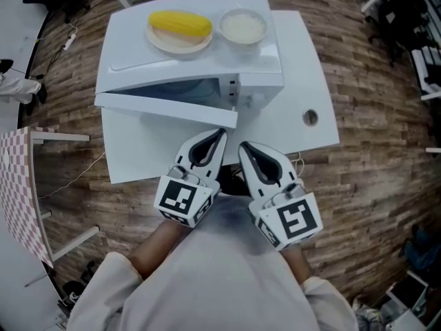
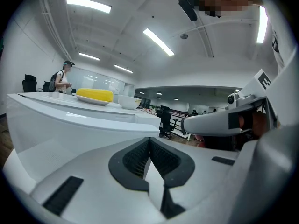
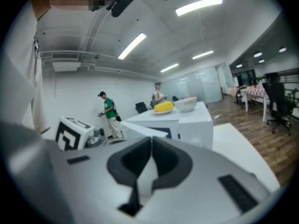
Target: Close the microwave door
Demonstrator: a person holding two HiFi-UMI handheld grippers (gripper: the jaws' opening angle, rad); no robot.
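A white microwave [image 1: 207,54] stands on a white table [image 1: 303,67], its door [image 1: 165,109] hanging partly open toward me at the left. On its top rest a plate with a yellow corn cob [image 1: 180,25] and a white bowl [image 1: 242,27]. My left gripper [image 1: 222,131] is shut and empty, its tip just under the door's right end. My right gripper [image 1: 242,145] is shut and empty beside it. In the left gripper view the shut left gripper [image 2: 149,141] points below the corn cob [image 2: 95,94]. The right gripper [image 3: 151,141] faces the microwave [image 3: 191,120].
A round cable hole [image 1: 310,118] sits in the table right of the microwave. A checkered table [image 1: 21,185] stands on the wood floor at the left. Two people [image 3: 108,113] stand far behind in the right gripper view. Office chairs [image 3: 275,101] are at the right.
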